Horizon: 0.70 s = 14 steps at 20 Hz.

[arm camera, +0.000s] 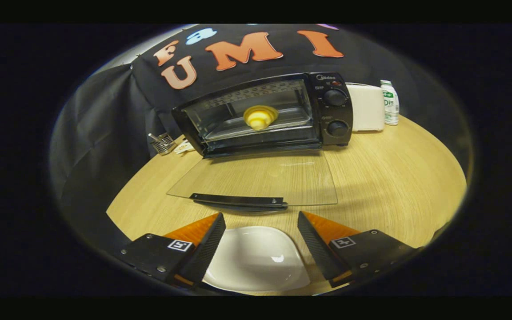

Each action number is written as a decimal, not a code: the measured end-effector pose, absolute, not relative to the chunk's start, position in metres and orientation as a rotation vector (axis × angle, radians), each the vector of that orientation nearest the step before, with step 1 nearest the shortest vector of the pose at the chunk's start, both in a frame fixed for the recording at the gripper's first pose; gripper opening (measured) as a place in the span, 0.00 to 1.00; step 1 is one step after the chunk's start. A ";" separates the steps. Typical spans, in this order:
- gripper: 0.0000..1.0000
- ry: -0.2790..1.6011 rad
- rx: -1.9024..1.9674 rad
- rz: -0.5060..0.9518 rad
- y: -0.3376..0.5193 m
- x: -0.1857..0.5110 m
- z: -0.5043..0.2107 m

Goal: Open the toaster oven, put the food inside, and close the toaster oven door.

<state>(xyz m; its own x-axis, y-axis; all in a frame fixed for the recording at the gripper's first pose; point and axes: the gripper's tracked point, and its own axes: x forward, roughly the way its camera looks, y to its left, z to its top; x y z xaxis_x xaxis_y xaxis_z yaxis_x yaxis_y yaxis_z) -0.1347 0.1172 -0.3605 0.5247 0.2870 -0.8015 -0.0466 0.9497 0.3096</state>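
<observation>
gripper view:
jaws: we see the gripper (261,222) spread wide, nothing pinched, above the tabletop (394,178)
plate: white plate (256,260) between the jaws, bare
oven: toaster oven (265,113) beyond the jaws, glass door (256,180) folded flat onto the tabletop, handle (238,201) toward us
food: yellow food (259,117) on the tray inside the oven
right of oven: white box (366,107), small bottle (389,102)

a staged recording booth: black cloth wall (105,115) behind a wooden table (394,178) holding a toaster oven (327,111).
</observation>
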 end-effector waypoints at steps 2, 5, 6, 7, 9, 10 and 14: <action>0.97 1.023 0.266 0.251 0.136 -0.137 -0.362; 0.97 1.015 0.208 0.280 0.148 -0.131 -0.360; 0.97 0.989 0.205 0.307 0.155 -0.126 -0.353; 0.97 0.952 0.220 0.347 0.165 -0.122 -0.342; 0.97 0.890 0.242 0.414 0.183 -0.112 -0.320; 0.97 0.860 0.216 0.415 0.185 -0.102 -0.312; 0.97 0.741 0.049 0.339 0.167 -0.052 -0.295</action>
<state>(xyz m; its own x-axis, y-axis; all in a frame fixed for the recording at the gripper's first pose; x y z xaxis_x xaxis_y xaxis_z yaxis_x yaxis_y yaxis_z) -0.0522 0.1674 -0.2951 0.6859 0.3198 -0.6537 -0.2851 0.9446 0.1629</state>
